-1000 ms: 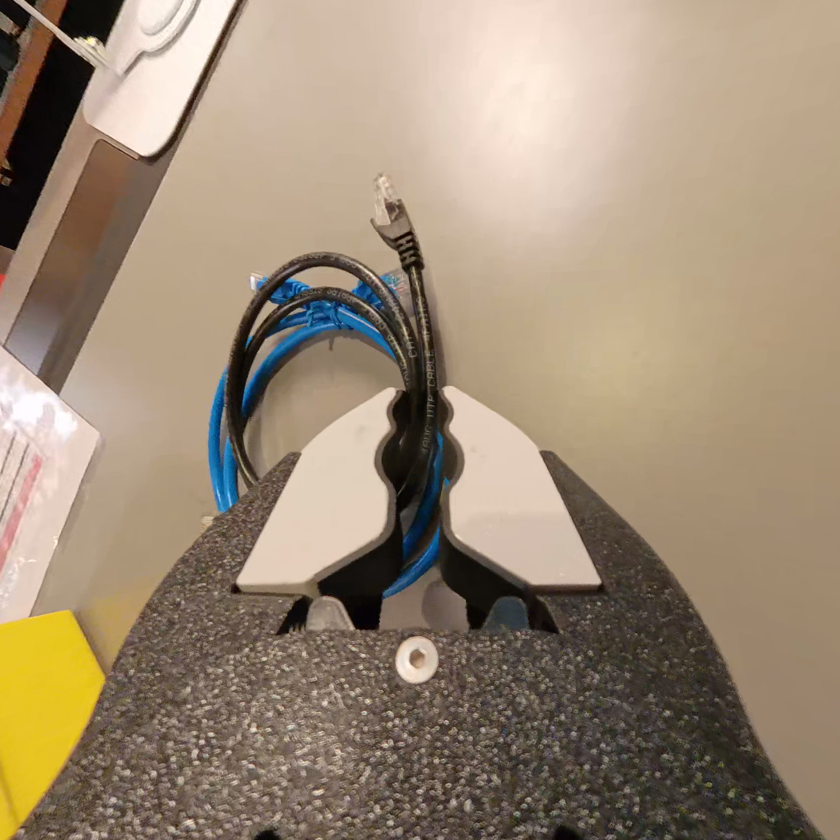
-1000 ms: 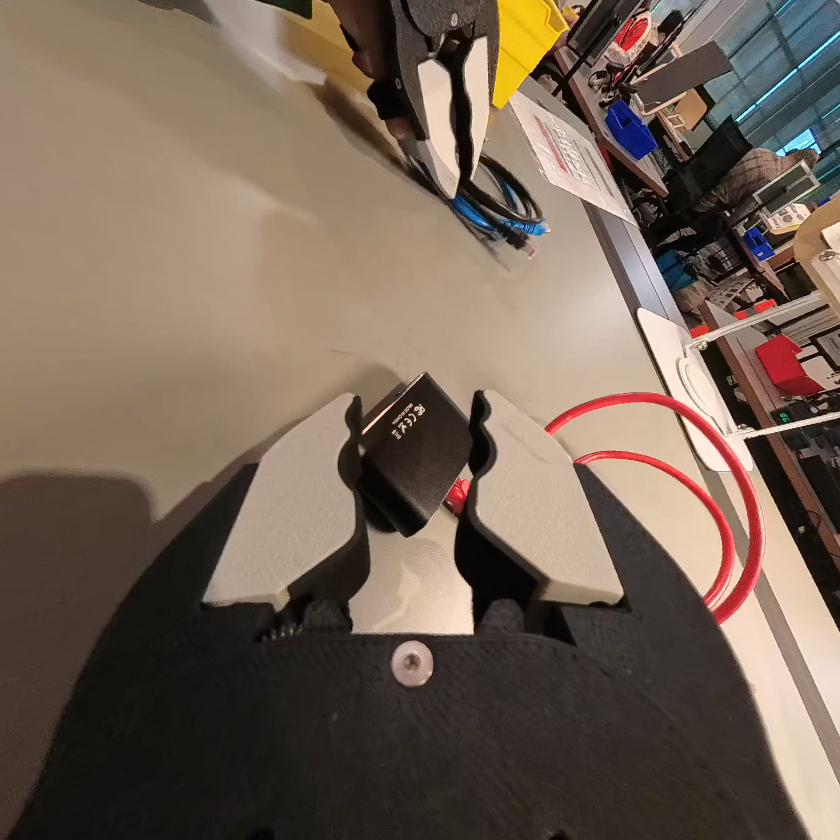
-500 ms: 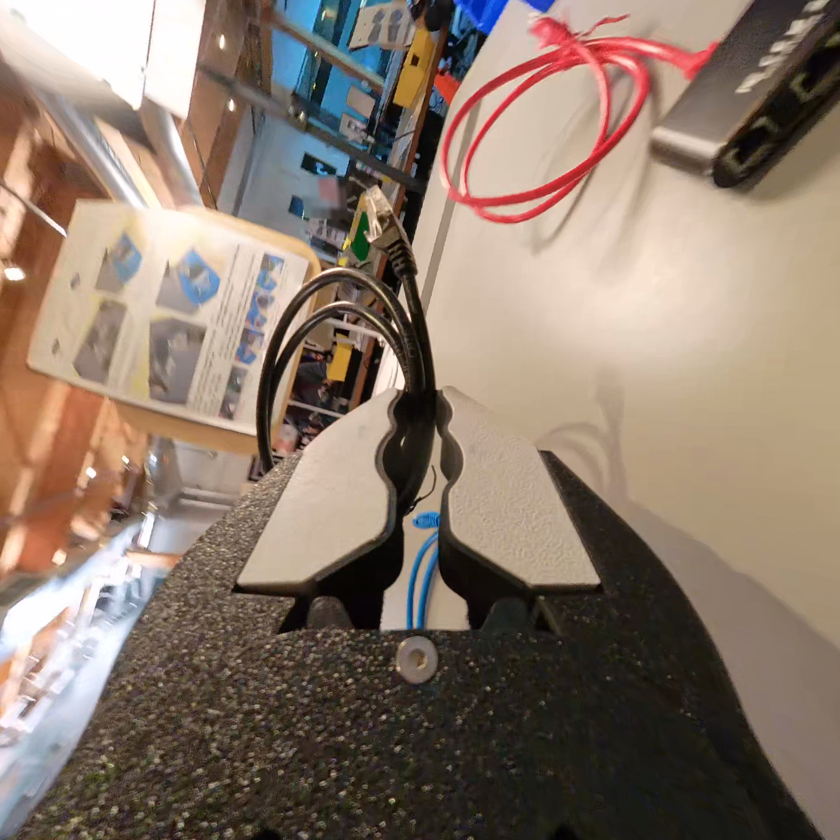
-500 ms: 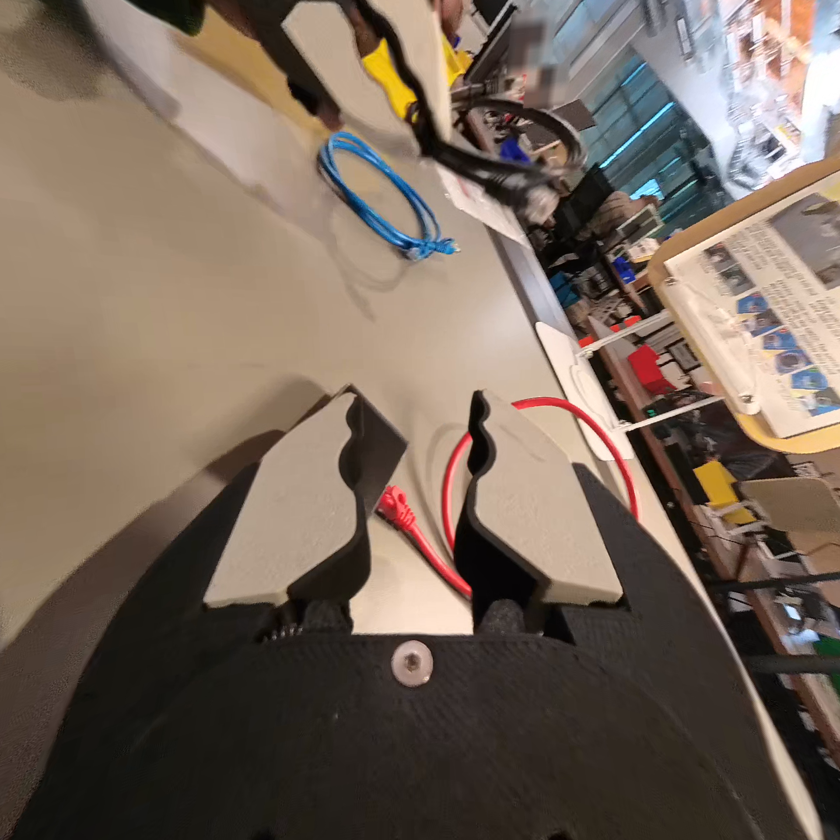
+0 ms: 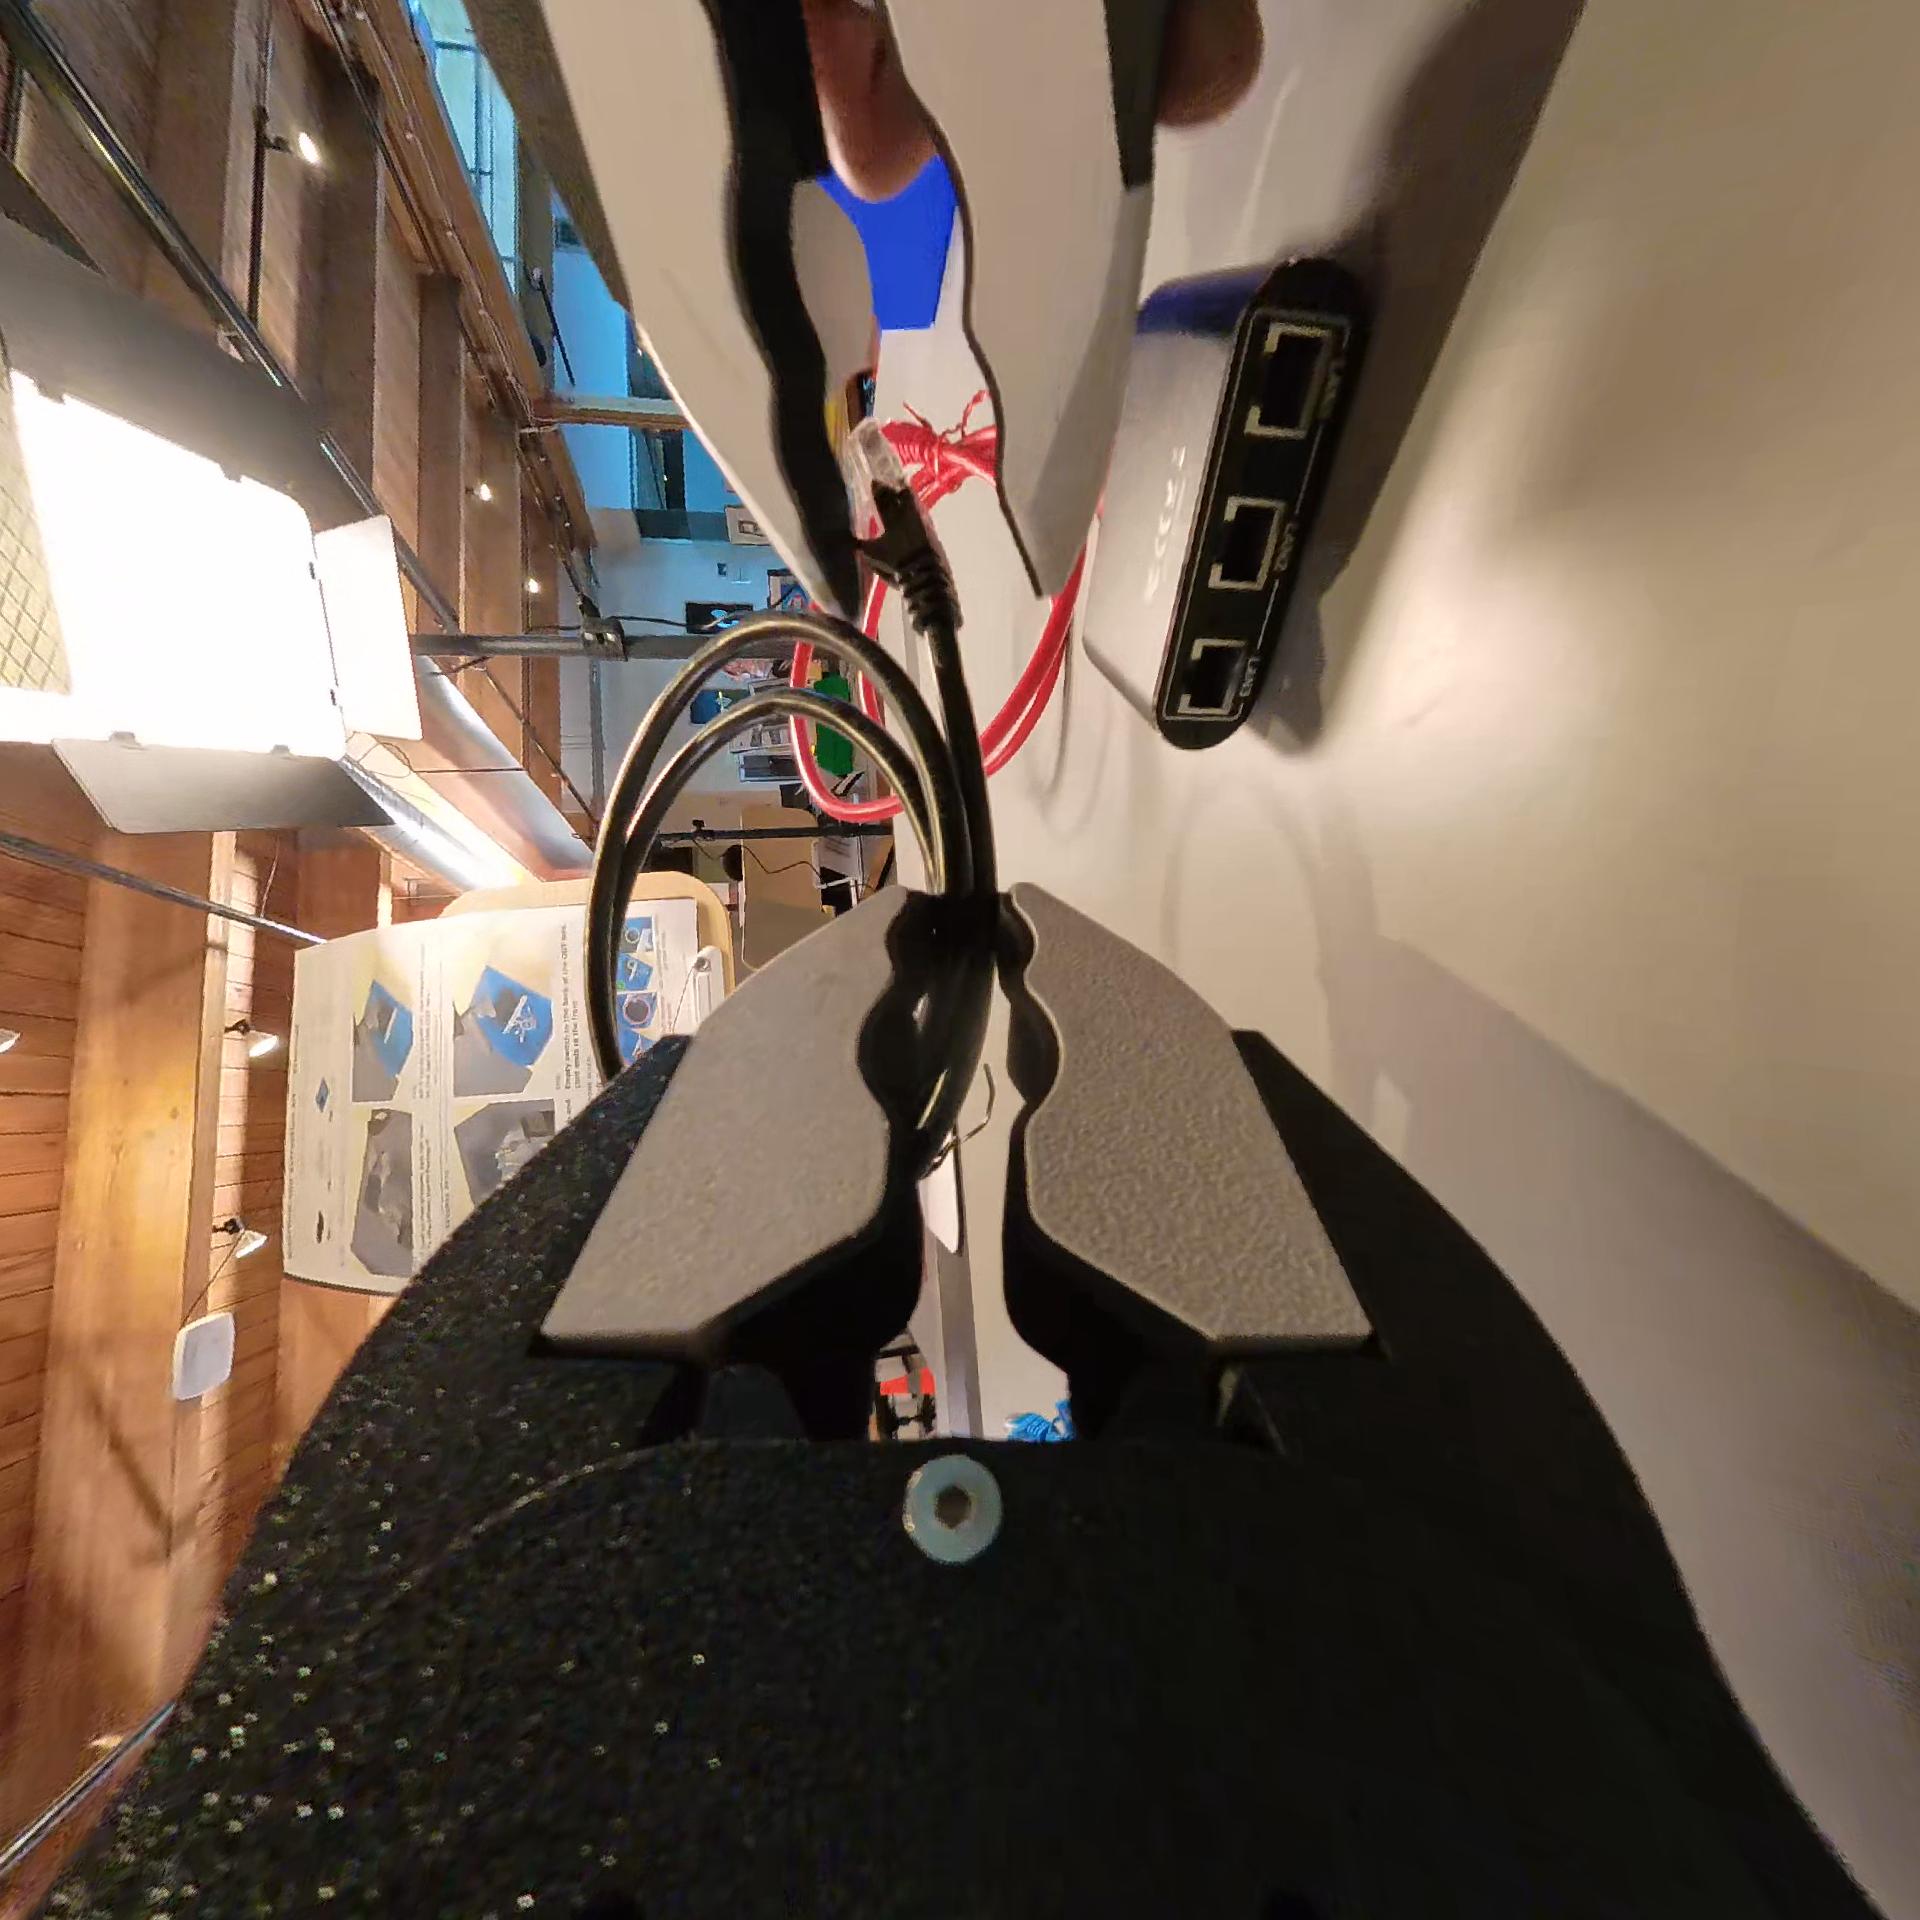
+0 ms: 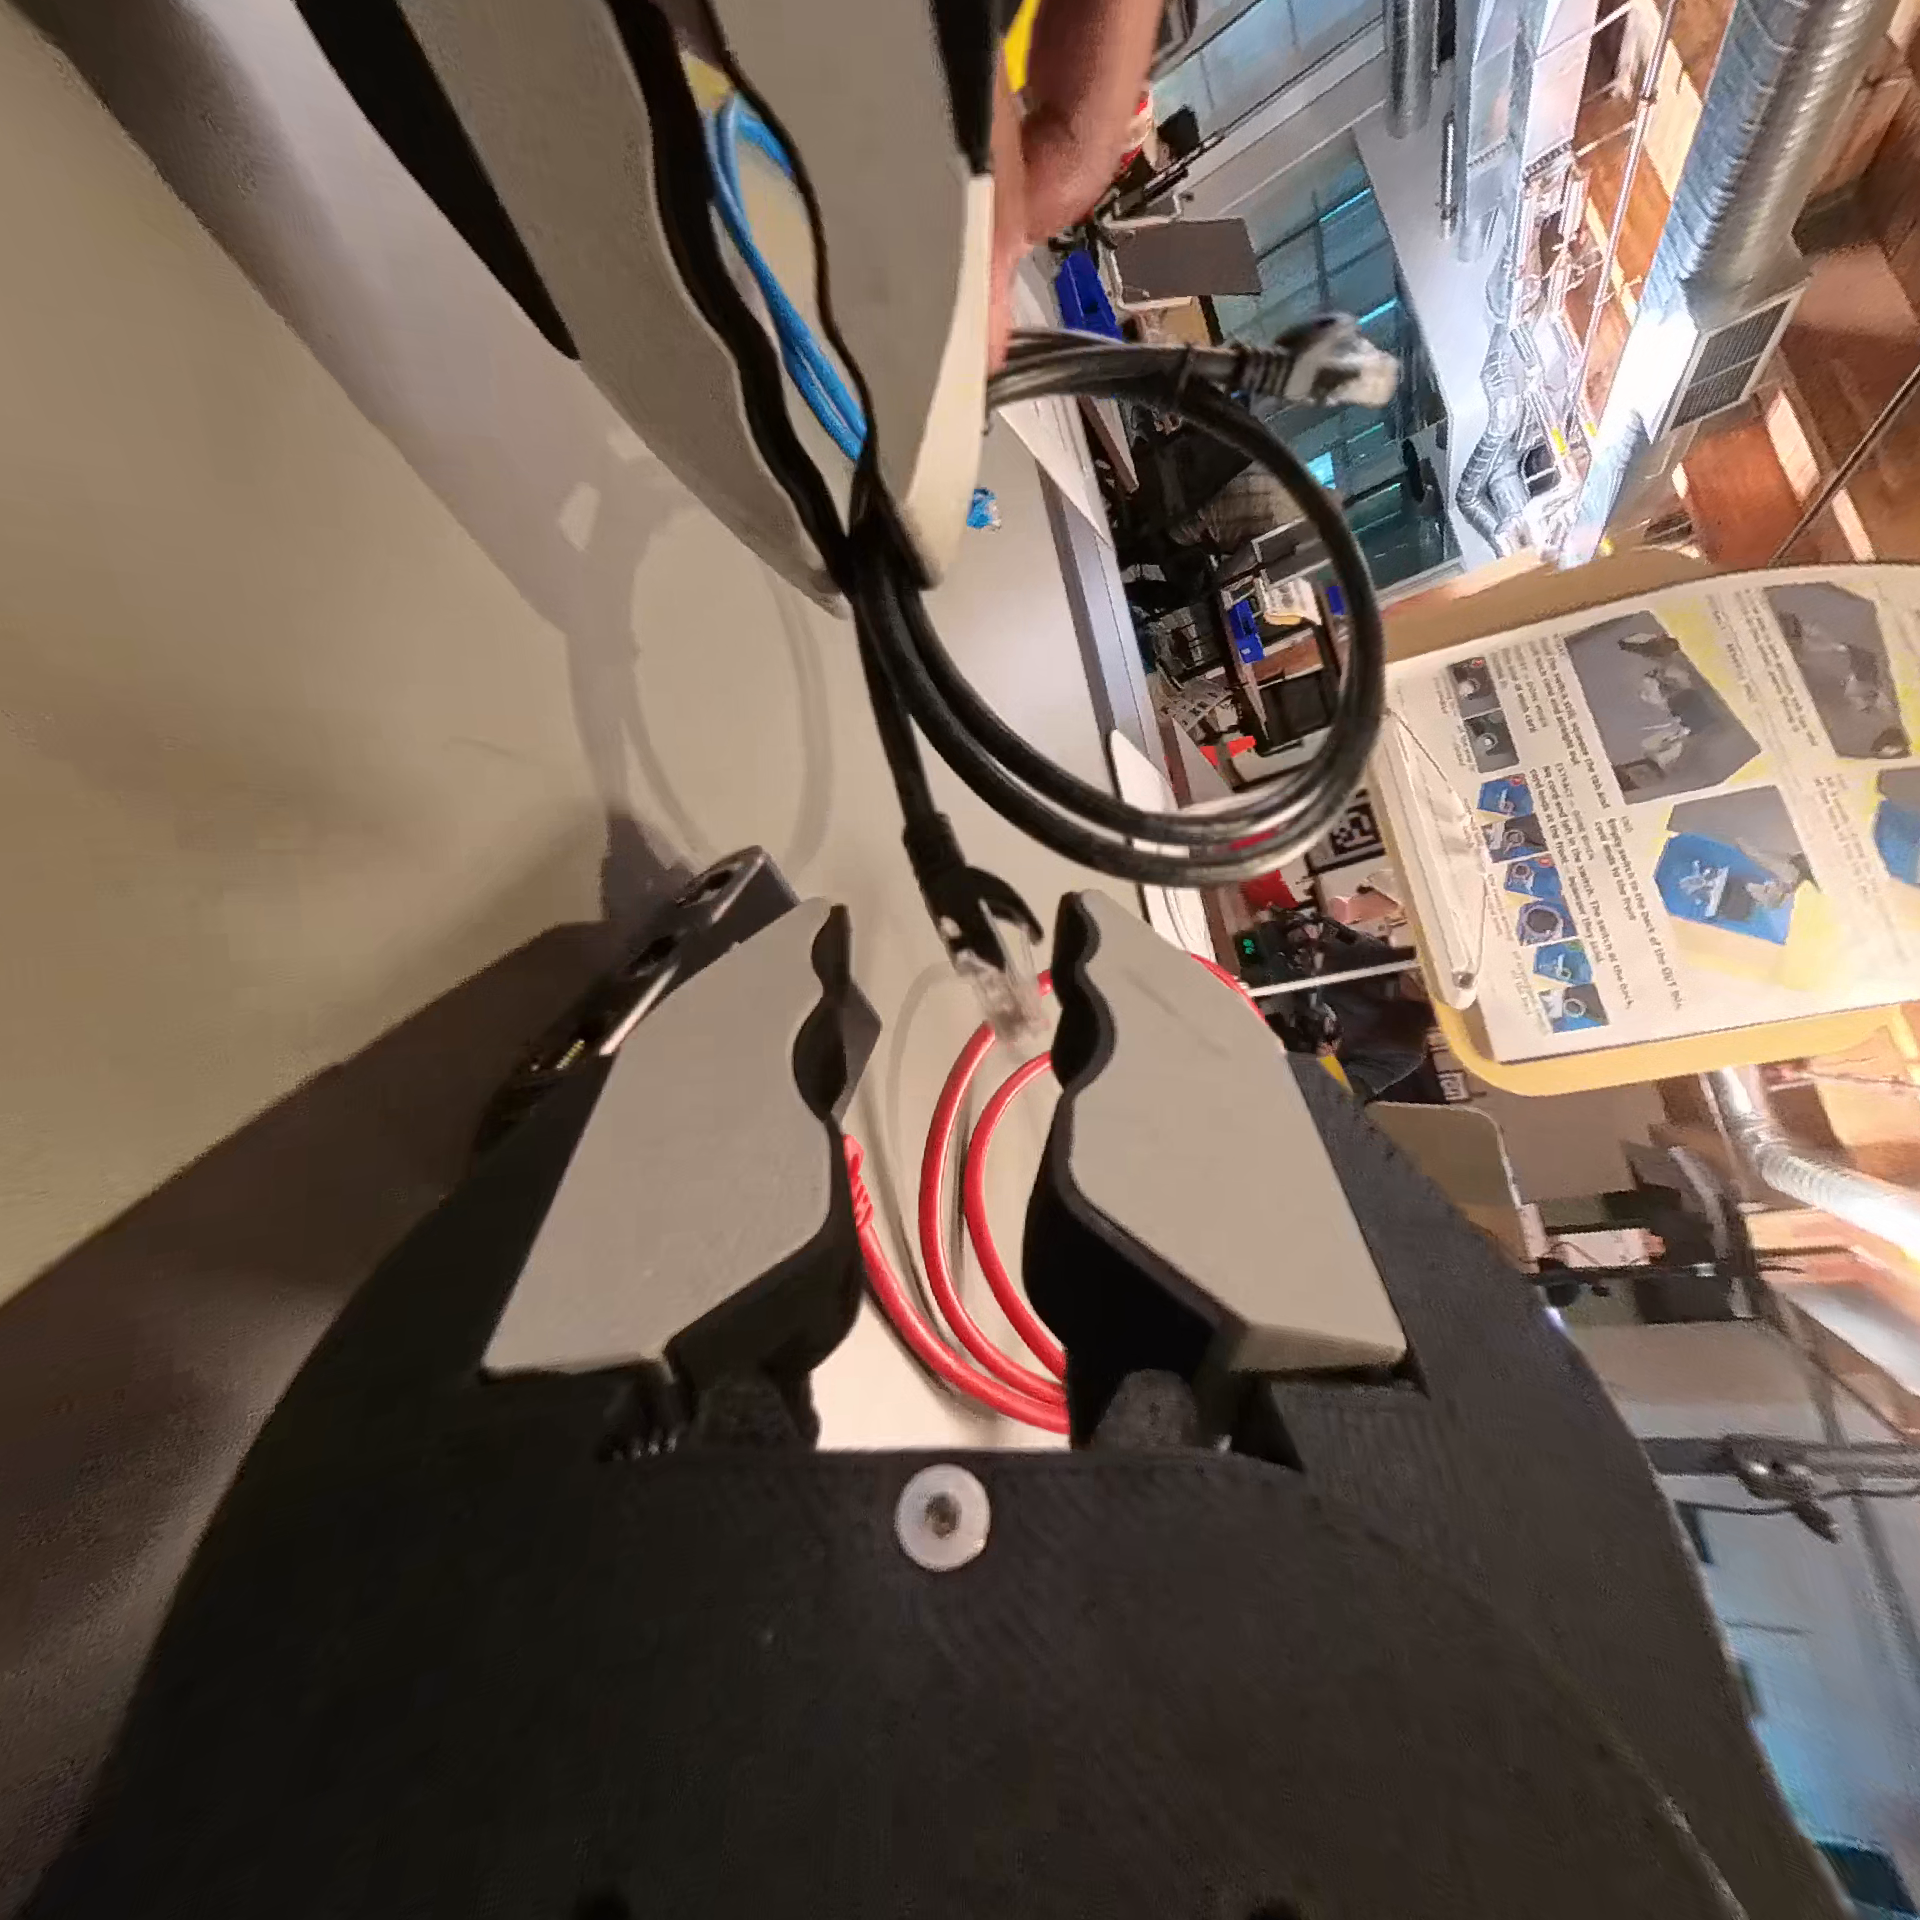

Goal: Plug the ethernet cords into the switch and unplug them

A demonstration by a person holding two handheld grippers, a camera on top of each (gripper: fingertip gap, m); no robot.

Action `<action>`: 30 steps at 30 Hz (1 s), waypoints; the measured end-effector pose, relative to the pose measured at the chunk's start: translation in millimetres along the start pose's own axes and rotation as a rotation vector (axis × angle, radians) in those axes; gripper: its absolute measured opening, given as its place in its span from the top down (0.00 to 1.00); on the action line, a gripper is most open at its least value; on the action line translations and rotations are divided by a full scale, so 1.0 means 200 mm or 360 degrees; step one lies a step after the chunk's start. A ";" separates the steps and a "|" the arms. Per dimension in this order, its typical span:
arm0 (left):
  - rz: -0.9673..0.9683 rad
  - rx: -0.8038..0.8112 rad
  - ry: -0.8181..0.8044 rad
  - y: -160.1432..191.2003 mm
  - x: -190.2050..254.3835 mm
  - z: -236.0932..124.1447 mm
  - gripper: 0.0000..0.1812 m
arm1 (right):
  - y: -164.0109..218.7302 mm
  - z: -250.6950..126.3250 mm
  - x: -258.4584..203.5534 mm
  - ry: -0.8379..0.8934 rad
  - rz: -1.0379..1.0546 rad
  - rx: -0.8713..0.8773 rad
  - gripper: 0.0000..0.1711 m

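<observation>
From the left wrist, the black cord [image 5: 940, 665] is pinched in the closed left gripper [image 5: 956, 914], its plug raised beside the switch [image 5: 1195, 520], apparently for a handover. From the right wrist, that plug [image 6: 987, 961] is framed by the right gripper [image 6: 951, 920], jaws spread and empty, the switch [image 6: 644, 966] just left of them.

Wood-panelled wall [image 5: 125, 1039], bright ceiling light [image 5: 156, 582], silver duct [image 6: 1725, 208], grey tabletop [image 5: 1662, 727]

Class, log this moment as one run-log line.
left gripper: shut on black cord | right gripper: open, around plug | switch: ports empty
</observation>
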State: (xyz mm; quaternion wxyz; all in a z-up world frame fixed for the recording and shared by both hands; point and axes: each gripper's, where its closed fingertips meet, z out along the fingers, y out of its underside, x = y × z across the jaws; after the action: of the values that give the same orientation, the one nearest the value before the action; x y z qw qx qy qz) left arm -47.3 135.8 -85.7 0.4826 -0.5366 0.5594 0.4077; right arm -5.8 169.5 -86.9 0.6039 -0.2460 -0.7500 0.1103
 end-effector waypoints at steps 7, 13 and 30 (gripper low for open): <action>-0.0421 0.0046 0.0027 0.04 -0.03 -0.01 0.90 | -0.02 0.02 0.04 0.0181 -0.0241 -0.0050 0.88; -0.1332 0.0239 0.0273 -0.02 -0.10 -0.04 0.88 | -0.04 0.04 0.06 0.0259 -0.0413 -0.0071 0.89; -0.3486 0.0809 0.1276 -0.12 -0.11 0.00 0.75 | -0.22 0.01 0.08 0.0441 -0.0583 0.0161 0.91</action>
State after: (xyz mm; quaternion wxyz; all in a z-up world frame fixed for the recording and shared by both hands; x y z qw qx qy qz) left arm -23.9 137.0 -63.1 0.4571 -0.7066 -0.0204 -0.5397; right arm -19.6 140.7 -53.9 0.7226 -0.0880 -0.6857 0.0016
